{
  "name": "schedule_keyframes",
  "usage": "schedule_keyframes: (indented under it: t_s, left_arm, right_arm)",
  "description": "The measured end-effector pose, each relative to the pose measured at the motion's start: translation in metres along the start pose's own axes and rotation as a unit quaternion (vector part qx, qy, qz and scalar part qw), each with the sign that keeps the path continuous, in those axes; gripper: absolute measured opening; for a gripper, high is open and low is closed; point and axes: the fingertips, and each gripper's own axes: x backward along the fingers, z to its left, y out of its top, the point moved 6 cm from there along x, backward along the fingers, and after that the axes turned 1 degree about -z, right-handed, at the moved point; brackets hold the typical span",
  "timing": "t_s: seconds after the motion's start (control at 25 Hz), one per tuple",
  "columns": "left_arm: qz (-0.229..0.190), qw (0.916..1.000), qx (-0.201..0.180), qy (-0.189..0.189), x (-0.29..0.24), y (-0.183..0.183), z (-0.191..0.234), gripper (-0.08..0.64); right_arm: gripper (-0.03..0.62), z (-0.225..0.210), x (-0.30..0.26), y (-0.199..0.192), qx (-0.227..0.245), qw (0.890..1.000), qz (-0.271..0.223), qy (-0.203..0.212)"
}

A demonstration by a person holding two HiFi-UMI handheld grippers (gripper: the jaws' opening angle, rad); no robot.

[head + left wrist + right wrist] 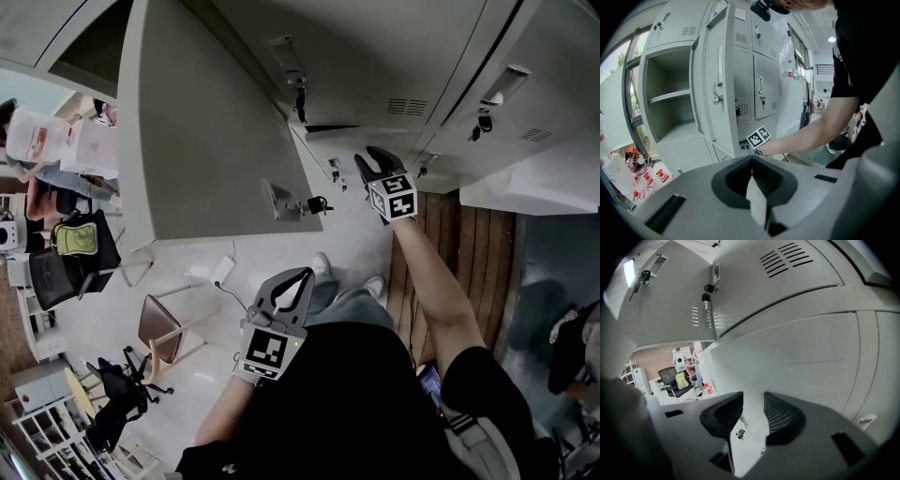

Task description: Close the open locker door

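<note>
The open locker door (216, 122) is seen in the upper left of the head view, swung wide out from the row of lockers. Its handle (277, 200) is near the middle of that frame. In the left gripper view the door stands in the middle, with the locker opening (670, 108) at its left.

The right gripper (373, 161) is held out near the low corner of the door, right of centre in the head view. Its tongs are spread a little, and nothing is seen to be pinched between them. The left gripper (292, 281) is held low in the frame, with its tongs pressed together on nothing.

It looks like the push is not yet begun. The door is best pushed on its flat outside, close to the handle side, where it is likely swung most easily. A slow, even push is needed, so the door is not slammed. The tongs should be held away from the closing gap, so they are not caught.
</note>
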Motion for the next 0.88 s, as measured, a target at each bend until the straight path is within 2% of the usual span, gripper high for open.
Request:
schedule_keyframes:
  t_s: [0.2, 0.32, 0.56, 0.88]
  left_arm:
    - [0.003, 1.0, 0.0, -0.005, -0.003, 0.0, -0.001, 0.021]
    - [0.004, 1.0, 0.0, -0.007, -0.004, 0.0, -0.001, 0.021]
    - [0.003, 0.9999, -0.003, -0.011, -0.006, -0.001, -0.003, 0.021]
    - [-0.008, 0.9997, -0.01, -0.021, -0.004, 0.001, -0.005, 0.021]
  right_arm:
    - [0.146, -0.033, 0.009, -0.006, -0.04, 0.998, 0.004, -0.057]
    - [0.147, -0.047, 0.016, -0.009, -0.053, 0.996, 0.007, -0.076]
    - [0.149, -0.058, 0.022, -0.015, -0.054, 0.994, 0.009, -0.09]
    - [0.167, -0.046, 0.038, -0.013, -0.059, 0.995, 0.003, -0.084]
